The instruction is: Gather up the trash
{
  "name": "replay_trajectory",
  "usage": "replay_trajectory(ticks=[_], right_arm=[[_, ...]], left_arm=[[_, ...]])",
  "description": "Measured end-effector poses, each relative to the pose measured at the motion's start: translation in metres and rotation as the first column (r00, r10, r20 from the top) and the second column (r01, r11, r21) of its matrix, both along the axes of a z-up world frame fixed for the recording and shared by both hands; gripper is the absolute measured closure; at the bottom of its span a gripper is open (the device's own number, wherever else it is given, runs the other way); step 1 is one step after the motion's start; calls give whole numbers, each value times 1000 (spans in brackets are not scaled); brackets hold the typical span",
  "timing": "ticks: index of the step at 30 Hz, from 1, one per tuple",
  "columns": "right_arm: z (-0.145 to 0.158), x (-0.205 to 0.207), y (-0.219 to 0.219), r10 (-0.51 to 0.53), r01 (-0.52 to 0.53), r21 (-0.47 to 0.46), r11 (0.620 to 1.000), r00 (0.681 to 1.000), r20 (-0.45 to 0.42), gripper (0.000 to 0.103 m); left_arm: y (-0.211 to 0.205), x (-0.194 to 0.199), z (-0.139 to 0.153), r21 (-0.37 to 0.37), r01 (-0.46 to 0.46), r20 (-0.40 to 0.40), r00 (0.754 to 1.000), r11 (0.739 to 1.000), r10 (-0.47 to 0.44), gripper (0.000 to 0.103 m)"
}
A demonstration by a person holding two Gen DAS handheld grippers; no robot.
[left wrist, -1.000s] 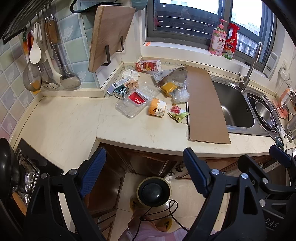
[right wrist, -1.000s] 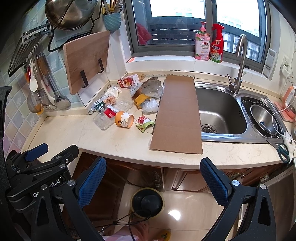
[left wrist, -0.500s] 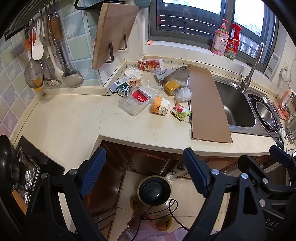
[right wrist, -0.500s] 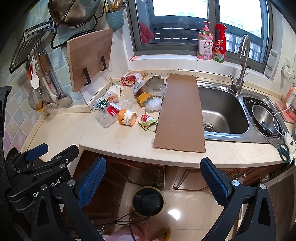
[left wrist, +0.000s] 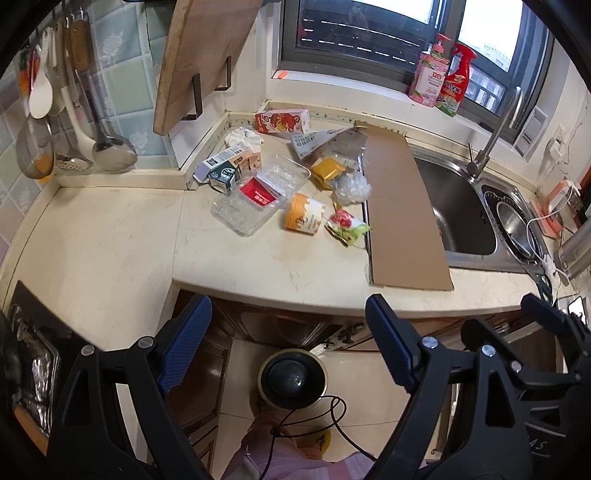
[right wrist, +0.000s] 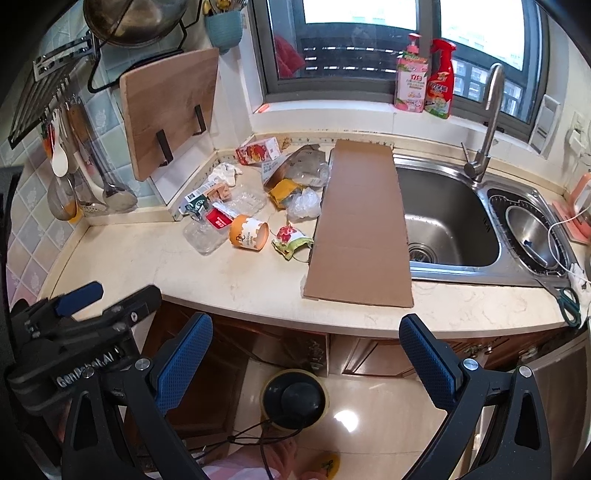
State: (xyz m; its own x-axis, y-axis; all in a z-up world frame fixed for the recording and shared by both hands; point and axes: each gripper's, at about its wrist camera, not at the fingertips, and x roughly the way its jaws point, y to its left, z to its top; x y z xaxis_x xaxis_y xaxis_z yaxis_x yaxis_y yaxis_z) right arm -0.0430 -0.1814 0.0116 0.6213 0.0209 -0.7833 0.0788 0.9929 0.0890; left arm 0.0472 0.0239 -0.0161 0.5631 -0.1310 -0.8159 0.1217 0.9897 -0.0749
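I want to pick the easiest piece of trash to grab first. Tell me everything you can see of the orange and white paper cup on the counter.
The orange and white paper cup lies on its side on the cream stone counter, open mouth facing right and appearing empty. Its band is orange with a scalloped edge above white, with a small dark logo. It sits between the clear plastic tray and the crumpled red and green wrapper, apparently touching the tray. No tool touches it.

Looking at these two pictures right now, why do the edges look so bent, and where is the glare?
Both views are fisheye: in the left wrist view the window bows and the corners go black. In the right wrist view daylight blows out the window panes, and a bright glare spot sits on the floor tile. The trash on the counter stays sharp in both.
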Motion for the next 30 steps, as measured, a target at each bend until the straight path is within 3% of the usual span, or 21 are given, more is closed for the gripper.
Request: replay_trajectory(ticks=[7,11,16,24,30], right_arm=[[-9,51,-3,8,-7,20,1000,1000,-27,1],[-16,91,-4,16,-14,29,999,999,-44,16],[-40,151,-3,28,-26,22,999,996,-85,20],[-98,234,4,78,-75,26,997,979,-188,30],[-133,276,12,188,-184,41,982,954,-232,33]], left_arm=[[18,69,-13,-55,41,-73,996,998,-45,20],[23,111,-32,-79,76,-119,989,994,-85,20],[27,158,-62,-127,98,-190,974,987,-122,20],[21,190,-96,-169,92,-255,958,981,-134,20],[9,195,-110,-165,25,-283,956,986,-72,20]])
